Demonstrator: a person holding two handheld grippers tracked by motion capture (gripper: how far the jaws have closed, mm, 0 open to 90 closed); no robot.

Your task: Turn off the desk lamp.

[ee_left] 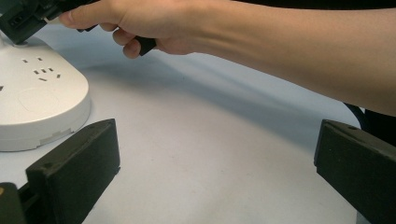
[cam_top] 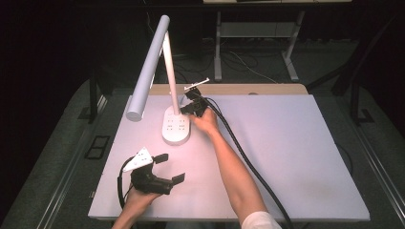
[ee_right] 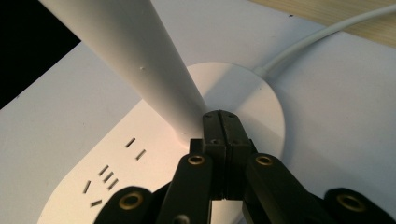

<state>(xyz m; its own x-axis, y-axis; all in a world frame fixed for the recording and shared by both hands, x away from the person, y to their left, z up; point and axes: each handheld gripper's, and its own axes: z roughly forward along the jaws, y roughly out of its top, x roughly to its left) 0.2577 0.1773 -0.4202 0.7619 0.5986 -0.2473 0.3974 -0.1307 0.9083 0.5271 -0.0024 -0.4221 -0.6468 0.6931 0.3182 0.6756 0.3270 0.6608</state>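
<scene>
From my station I find no text, label, brand, number or sign that I can read in any of the three views. The white oval plastic lamp base with built-in sockets [cam_top: 175,126] carries only plain socket slots, seen in the high view and again in both gripper views, and the faint rounded outline on its top in the left gripper view holds no lettering I can make out. The pale matte table top [cam_top: 286,152] bears nothing printed that I can see.
</scene>
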